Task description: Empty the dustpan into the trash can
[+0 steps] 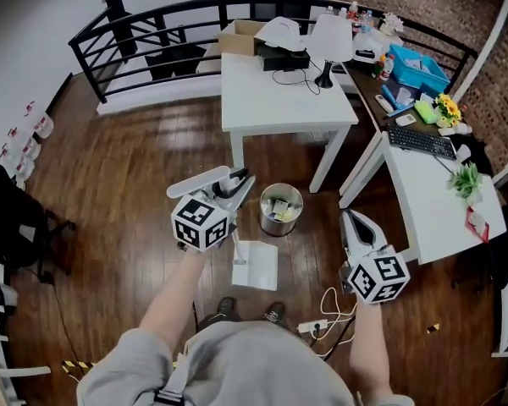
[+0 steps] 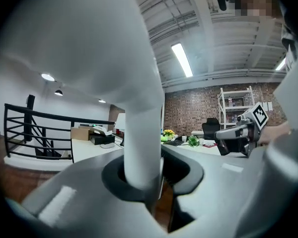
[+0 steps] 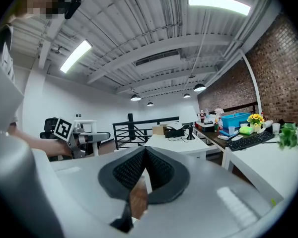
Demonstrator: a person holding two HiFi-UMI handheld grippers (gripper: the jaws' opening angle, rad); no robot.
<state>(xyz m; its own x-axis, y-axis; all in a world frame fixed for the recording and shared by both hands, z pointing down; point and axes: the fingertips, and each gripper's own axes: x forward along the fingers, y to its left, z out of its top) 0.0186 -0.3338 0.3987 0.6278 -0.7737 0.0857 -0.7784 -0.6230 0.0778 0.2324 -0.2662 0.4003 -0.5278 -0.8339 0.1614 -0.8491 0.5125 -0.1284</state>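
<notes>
Floor level, nearest the person: two shoes and a power strip with its cable on the wood floor.

Dustpan: white, seen from above between the shoes and the trash can, just short of the can and not over it. Whether the pan touches the floor cannot be determined.

Left gripper: jaws nearly together and clamped on the dustpan handle. The handle is a white tube that passes upright between the pads and extends above and below them.

Right gripper: jaw tips together with nothing between them. It is positioned right of the can, well apart from the dustpan.

Trash can: round metal type, upright, with some refuse inside. It stands just in front of the white table.

Table: carries a lamp and boxes.

Right side: a desk with a keyboard.

Far side: a black railing.
</notes>
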